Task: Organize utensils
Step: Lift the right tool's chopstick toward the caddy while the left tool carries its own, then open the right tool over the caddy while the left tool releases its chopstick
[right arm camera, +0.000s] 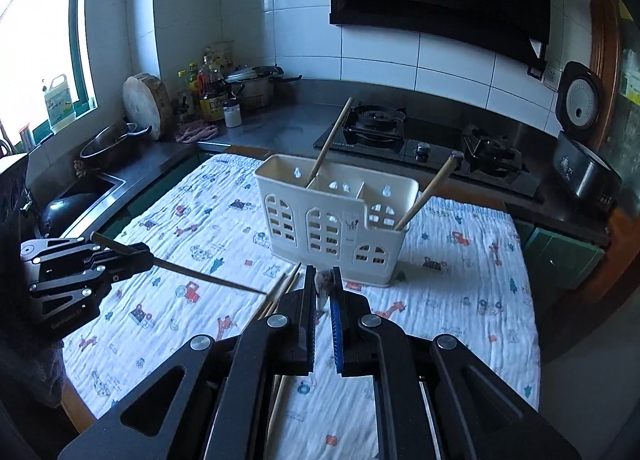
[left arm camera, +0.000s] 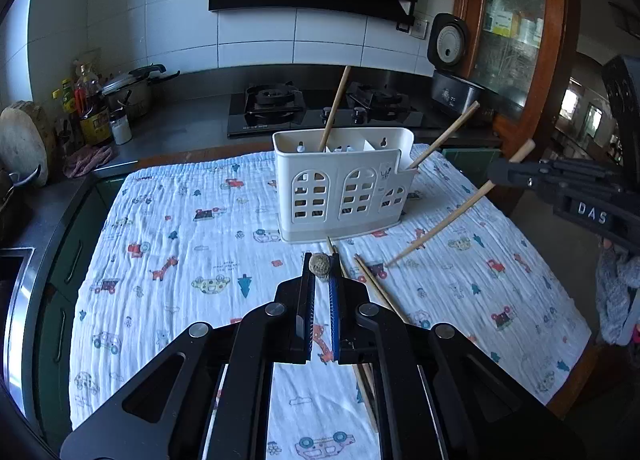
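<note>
My left gripper [left arm camera: 320, 272] and right gripper [right arm camera: 324, 288] each clamp a chopstick, so I'd swing the right chopstick [left arm camera: 440, 228] upright over the holder [left arm camera: 344, 188] ahead of the fingers before releasing.

Five chopsticks [left arm camera: 436, 220]; one white holder [left arm camera: 344, 188]; two claws [left arm camera: 320, 272].
</note>
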Available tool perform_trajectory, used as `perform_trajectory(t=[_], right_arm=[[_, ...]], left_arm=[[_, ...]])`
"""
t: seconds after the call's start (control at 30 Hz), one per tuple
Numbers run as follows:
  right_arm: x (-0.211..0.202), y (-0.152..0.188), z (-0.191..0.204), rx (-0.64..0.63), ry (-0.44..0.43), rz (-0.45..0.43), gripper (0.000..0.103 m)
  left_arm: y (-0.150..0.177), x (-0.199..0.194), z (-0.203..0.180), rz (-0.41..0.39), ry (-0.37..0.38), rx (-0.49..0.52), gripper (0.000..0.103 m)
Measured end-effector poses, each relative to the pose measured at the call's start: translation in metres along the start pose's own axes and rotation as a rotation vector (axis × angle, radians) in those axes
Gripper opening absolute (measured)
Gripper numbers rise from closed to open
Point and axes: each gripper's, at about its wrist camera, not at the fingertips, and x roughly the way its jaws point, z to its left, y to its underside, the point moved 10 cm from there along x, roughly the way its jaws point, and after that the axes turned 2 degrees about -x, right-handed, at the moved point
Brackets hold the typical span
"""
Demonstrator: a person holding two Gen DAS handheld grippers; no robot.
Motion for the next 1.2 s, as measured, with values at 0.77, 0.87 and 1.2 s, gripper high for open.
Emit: perform_trajectory(t=[0.77,0.87,1.2], right_arm=[[-0.006,-0.149,-0.074,0.077,0.119,-0.112,0.007],[0.011,-0.144,-0.076,0.082,0.12,-0.092,0.007],[0.052,-0.111,-0.071,0.075,0.096,-0.021,0.007]], left_arm=[[-0.135,-0.054,0.004,-0.16,0.045,0.048,0.005],[-0.158,-0.056,0.003,-0.2,0.029,0.055,0.005],[-0.167,0.009,0.011,-0.113,0.004,0.011,0.005]])
